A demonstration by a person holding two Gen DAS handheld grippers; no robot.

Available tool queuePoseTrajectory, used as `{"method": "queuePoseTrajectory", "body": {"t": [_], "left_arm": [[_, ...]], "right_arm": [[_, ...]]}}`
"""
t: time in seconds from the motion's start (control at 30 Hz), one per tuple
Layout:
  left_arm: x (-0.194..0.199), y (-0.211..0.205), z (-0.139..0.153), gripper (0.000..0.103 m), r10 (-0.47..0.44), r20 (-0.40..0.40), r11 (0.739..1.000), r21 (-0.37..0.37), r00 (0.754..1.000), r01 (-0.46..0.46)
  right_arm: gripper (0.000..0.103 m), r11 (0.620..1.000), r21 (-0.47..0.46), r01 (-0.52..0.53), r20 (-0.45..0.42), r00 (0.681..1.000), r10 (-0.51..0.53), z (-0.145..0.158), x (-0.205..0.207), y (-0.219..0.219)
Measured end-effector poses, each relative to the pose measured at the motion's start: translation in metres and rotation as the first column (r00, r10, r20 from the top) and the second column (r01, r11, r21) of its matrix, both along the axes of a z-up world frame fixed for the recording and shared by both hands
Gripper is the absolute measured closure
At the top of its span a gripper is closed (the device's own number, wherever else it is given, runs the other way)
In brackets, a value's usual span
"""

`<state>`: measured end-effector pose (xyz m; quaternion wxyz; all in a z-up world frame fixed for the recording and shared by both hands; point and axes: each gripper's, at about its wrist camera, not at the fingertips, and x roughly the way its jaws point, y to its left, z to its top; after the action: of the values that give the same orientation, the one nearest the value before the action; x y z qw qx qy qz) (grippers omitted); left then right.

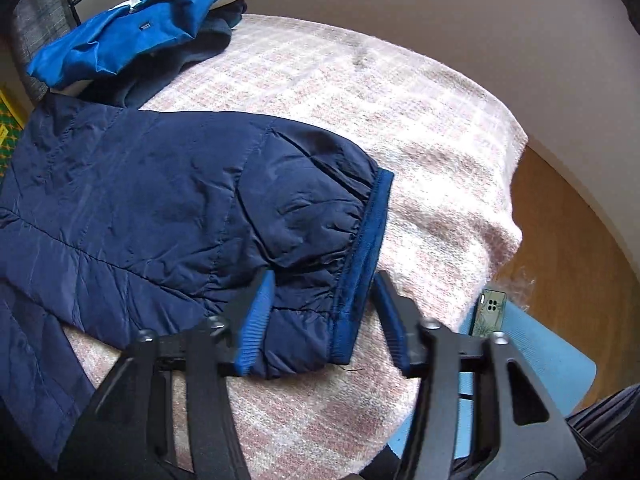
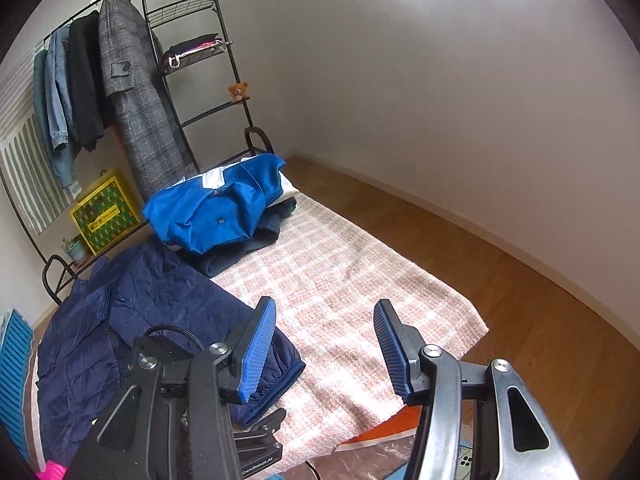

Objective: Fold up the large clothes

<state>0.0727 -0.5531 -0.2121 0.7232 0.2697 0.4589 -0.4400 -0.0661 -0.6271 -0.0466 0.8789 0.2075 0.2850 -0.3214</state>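
Note:
A dark navy padded jacket [image 1: 140,192] lies spread on a pink and white checked blanket [image 1: 360,100]. Its sleeve ends in a blue ribbed cuff [image 1: 364,264]. My left gripper [image 1: 324,312] is open, its blue pads on either side of the cuff end of the sleeve, not closed on it. In the right wrist view the jacket [image 2: 132,320] lies at the left with the sleeve cuff [image 2: 280,376] pointing right. My right gripper [image 2: 324,348] is open and empty above the blanket [image 2: 352,272], to the right of the sleeve. The left gripper [image 2: 260,424] shows below the cuff.
A bright blue garment [image 2: 216,208] lies on folded dark clothes [image 2: 240,252] at the blanket's far end. A clothes rack [image 2: 120,80] with hanging coats stands behind. Wooden floor [image 2: 500,260] lies to the right. A phone [image 1: 490,312] lies on a blue mat [image 1: 536,360] by the blanket's edge.

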Motion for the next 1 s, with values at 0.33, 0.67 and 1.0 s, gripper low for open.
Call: {"method": "queuePoseTrajectory", "body": {"t": [0.33,0.67,1.0], "left_arm": [[0.046,0.048,0.052,0.1,0.125,-0.219,0.969,-0.181,0.968,-0.166],[0.131,0.177,0.15,0.1,0.305,-0.253,0.845,-0.373,0.918,-0.383],[0.212,0.366,0.165,0.1,0.574,-0.285,0.643,-0.423,0.767,-0.638]], "right_arm": [[0.05,1.0,-0.007,-0.017,-0.002,1.0,0.016,0.003,0.01,0.009],[0.05,0.989,-0.024,-0.149,-0.051,0.988,0.147,0.003,0.052,0.046],[0.05,0.935,-0.01,-0.355,-0.103,0.93,0.352,-0.004,0.12,0.114]]}}
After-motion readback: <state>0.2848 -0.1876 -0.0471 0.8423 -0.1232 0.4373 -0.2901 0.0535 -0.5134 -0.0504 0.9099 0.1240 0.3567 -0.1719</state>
